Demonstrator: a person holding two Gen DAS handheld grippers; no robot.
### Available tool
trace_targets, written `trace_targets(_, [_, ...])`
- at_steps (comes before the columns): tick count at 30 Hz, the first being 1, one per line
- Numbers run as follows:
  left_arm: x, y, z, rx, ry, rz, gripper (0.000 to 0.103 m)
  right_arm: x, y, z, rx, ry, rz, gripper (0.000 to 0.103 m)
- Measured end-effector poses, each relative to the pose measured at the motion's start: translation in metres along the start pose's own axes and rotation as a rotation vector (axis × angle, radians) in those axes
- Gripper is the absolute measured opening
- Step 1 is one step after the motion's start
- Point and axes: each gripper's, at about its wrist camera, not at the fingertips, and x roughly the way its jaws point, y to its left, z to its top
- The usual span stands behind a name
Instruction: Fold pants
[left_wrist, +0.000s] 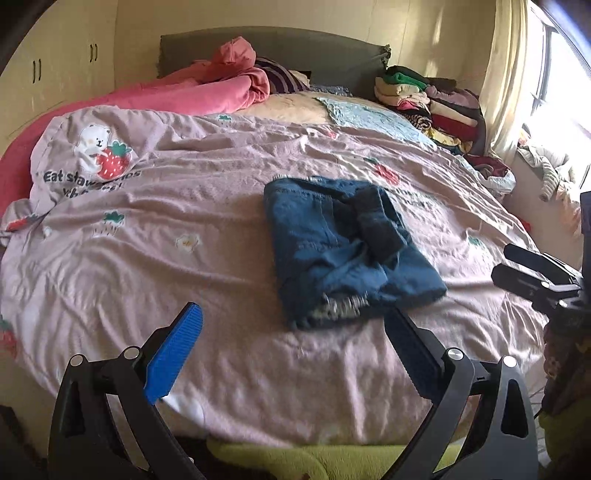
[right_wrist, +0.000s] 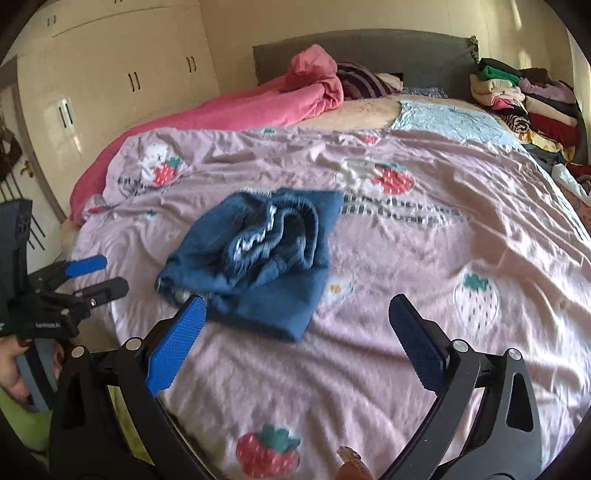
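The blue denim pants (left_wrist: 343, 247) lie folded into a compact bundle on the pink strawberry-print bedcover (left_wrist: 166, 258); in the right wrist view the pants (right_wrist: 258, 266) show their elastic waistband on top. My left gripper (left_wrist: 295, 317) is open and empty, hovering just in front of the bundle's near edge; it also shows in the right wrist view (right_wrist: 99, 275) at the left. My right gripper (right_wrist: 295, 306) is open and empty, just in front and right of the pants; it also shows at the right edge of the left wrist view (left_wrist: 506, 262).
A pink duvet (left_wrist: 192, 92) lies along the far left of the bed. A pile of folded clothes (left_wrist: 436, 107) is stacked at the far right by the grey headboard (left_wrist: 332, 51). Cream wardrobes (right_wrist: 110, 74) stand on the left, a bright window (left_wrist: 561, 85) on the right.
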Motion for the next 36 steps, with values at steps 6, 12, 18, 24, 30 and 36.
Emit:
trace_targets(6, [0.000, -0.004, -0.016, -0.008, 0.022, 0.005, 0.098, -0.003, -0.003, -0.013, 0.022, 0.014, -0.009, 0.094])
trace_targets(12, [0.002, -0.011, -0.018, 0.001, 0.037, 0.010, 0.098, -0.007, -0.006, -0.012, 0.023, 0.007, -0.013, 0.094])
trace_targets(18, [0.002, -0.012, -0.018, -0.004, 0.039, 0.013, 0.098, -0.007, -0.006, -0.012, 0.024, 0.006, -0.014, 0.094])
trace_targets(24, [0.000, -0.009, -0.016, -0.021, 0.039, 0.017, 0.098, -0.008, -0.004, -0.012, 0.020, 0.009, -0.014, 0.094])
trace_targets(30, [-0.001, -0.007, -0.016, -0.024, 0.045, 0.031, 0.098, -0.008, -0.003, -0.012, 0.020, 0.010, -0.015, 0.094])
trace_targets(36, [-0.001, -0.006, -0.016, -0.030, 0.051, 0.034, 0.098, -0.008, -0.003, -0.011, 0.018, 0.013, -0.018, 0.094])
